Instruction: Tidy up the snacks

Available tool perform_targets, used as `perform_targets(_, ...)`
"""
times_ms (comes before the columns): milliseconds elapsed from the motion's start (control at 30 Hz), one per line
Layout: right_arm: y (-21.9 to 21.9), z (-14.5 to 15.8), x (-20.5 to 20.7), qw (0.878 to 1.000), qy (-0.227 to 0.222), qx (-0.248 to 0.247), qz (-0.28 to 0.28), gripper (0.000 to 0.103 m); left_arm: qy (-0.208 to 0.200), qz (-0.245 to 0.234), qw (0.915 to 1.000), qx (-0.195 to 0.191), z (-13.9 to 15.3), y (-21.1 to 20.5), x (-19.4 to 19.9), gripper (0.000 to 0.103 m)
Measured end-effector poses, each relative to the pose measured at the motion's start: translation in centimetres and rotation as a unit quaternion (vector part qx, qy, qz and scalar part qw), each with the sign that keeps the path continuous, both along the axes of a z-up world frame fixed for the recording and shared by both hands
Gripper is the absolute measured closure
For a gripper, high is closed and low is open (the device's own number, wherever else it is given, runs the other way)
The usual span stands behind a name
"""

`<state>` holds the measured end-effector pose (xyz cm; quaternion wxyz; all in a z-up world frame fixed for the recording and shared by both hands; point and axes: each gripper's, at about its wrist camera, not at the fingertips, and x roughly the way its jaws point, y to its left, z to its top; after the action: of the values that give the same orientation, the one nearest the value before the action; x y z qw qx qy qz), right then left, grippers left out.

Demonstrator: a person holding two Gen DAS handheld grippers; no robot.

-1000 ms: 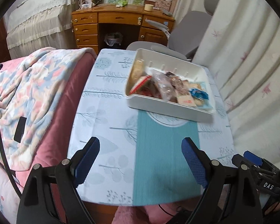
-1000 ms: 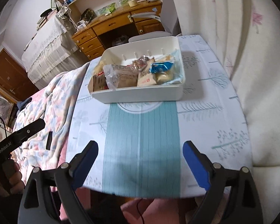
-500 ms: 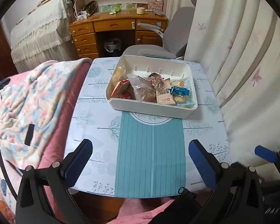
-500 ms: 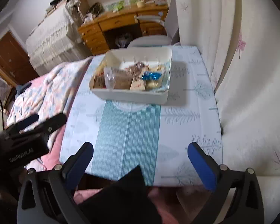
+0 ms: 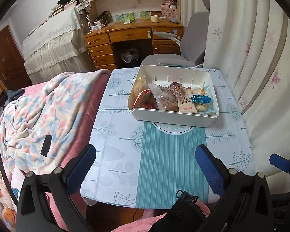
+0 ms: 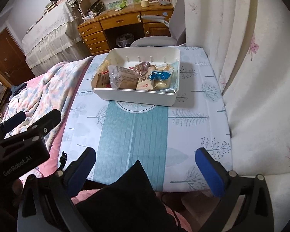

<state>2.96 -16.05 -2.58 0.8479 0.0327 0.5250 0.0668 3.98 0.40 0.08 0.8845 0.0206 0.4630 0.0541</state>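
Observation:
A white plastic bin (image 5: 172, 117) stands at the far middle of the small table (image 5: 172, 154). It holds several wrapped snacks, among them a blue packet (image 5: 201, 99) and a clear bag (image 5: 164, 98). The bin also shows in the right wrist view (image 6: 135, 96), with the blue packet (image 6: 160, 75) inside. My left gripper (image 5: 146, 166) is open and empty above the table's near edge. My right gripper (image 6: 145, 166) is open and empty above the near edge too. The left gripper shows at the lower left of the right wrist view (image 6: 29, 123).
A bed with a patterned blanket (image 5: 40, 116) runs along the table's left side. White curtains (image 5: 261, 67) hang close on the right. A grey chair (image 5: 176, 61) stands behind the table, with a wooden desk (image 5: 129, 38) beyond it. A dark cloth (image 6: 129, 199) lies below the right gripper.
Both grippers have drawn back from the bin toward the table's near edge and risen. They stay open. The bin and its snacks have not moved.

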Motion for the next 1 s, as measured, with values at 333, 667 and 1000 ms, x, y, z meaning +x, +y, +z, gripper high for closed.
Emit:
perform_targets(333, 0.7, -0.2, 0.6, 1.000, 0.004, -0.001, -0.005, 0.000, -0.002, -0.012, 0.9999, -0.004, -0.2, 0.2, 0.5, 0.001)
perform_targets(667, 0.4, -0.4, 1.1, 1.000, 0.005, -0.002, -0.020, 0.000, -0.004, -0.030, 0.9995, -0.005, -0.2, -0.1, 1.5, 0.001)
perform_targets(1000, 0.1, -0.8, 1.7, 1.000, 0.014, -0.002, -0.026, 0.000, 0.004, -0.037, 0.9992, -0.010, -0.5, -0.2, 2.3, 0.001)
